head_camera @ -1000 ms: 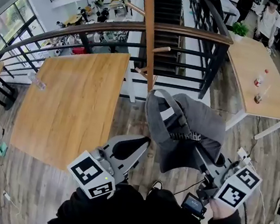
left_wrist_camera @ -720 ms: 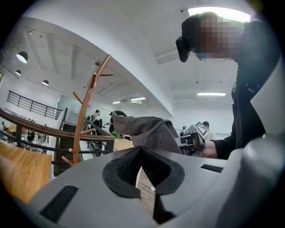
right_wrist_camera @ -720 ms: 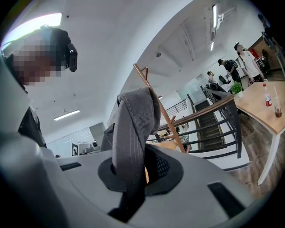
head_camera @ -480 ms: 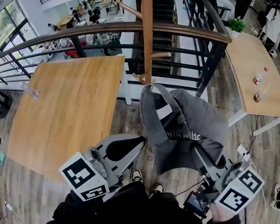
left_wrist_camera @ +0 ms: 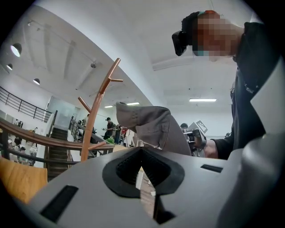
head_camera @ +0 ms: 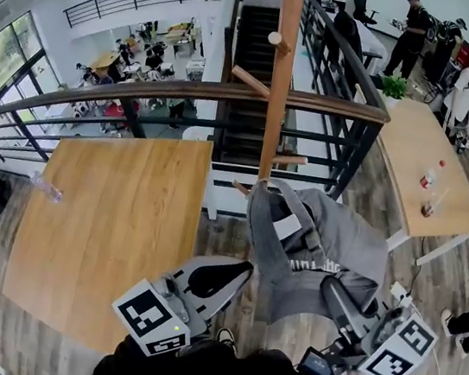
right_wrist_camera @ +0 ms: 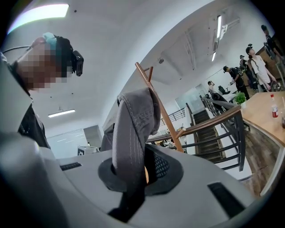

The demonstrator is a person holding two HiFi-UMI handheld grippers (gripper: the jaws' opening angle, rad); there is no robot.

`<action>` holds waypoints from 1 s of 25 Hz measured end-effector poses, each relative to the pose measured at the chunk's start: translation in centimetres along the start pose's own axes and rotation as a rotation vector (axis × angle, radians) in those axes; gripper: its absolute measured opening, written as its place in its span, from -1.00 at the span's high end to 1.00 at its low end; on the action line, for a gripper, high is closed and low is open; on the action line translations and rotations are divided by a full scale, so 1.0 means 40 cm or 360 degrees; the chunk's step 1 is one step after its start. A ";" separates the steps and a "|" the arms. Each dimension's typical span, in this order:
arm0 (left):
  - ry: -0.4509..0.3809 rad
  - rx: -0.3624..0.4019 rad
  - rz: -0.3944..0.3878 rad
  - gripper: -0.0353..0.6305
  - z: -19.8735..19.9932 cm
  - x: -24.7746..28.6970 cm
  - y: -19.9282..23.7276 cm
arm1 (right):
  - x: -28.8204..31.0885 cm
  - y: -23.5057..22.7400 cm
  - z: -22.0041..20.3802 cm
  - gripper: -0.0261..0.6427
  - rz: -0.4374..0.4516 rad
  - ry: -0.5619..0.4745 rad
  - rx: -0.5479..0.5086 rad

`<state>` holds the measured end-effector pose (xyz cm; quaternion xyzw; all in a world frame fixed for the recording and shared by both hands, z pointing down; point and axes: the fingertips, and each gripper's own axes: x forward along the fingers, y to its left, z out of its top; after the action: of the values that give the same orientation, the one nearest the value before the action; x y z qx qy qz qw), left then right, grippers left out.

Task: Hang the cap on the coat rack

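Wooden table — plastic bottle lying near its edge.

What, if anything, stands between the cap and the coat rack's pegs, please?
Nothing visible does: the cap, gripped in the right tool, sits right in front of the coat rack, and the nearest pegs are bare.
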<state>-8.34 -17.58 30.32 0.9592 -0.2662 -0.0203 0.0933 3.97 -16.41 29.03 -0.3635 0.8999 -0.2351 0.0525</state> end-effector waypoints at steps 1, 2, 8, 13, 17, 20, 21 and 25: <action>-0.0007 0.0009 -0.0004 0.88 0.004 0.001 0.011 | 0.008 0.001 0.007 0.80 0.0003 -0.0018 -0.0004; -0.0012 0.0018 -0.0010 0.88 0.007 0.003 0.020 | 0.015 0.001 0.013 0.80 0.0007 -0.0034 -0.0008; -0.0029 0.0026 -0.0004 0.88 0.016 0.014 0.051 | 0.034 -0.012 0.037 0.80 0.0063 -0.0066 0.0008; -0.0058 0.0040 0.0012 0.88 0.047 0.043 0.073 | 0.051 -0.027 0.105 0.80 0.0112 -0.0088 -0.0050; -0.0080 0.0044 -0.0002 0.88 0.064 0.073 0.075 | 0.064 -0.030 0.166 0.80 0.0170 -0.0118 -0.0075; -0.0084 0.0065 -0.0014 0.88 0.072 0.095 0.070 | 0.070 -0.033 0.205 0.80 0.0205 -0.0142 -0.0098; -0.0087 0.0069 -0.0010 0.88 0.075 0.098 0.070 | 0.073 -0.030 0.218 0.80 0.0210 -0.0147 -0.0107; -0.0107 0.0078 0.0017 0.88 0.088 0.103 0.079 | 0.088 -0.014 0.270 0.80 0.0261 -0.0174 -0.0143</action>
<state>-6.71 -22.95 27.49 0.9586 -0.2745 -0.0454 0.0609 4.61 -23.31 20.01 -0.3028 0.9321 -0.1692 0.1041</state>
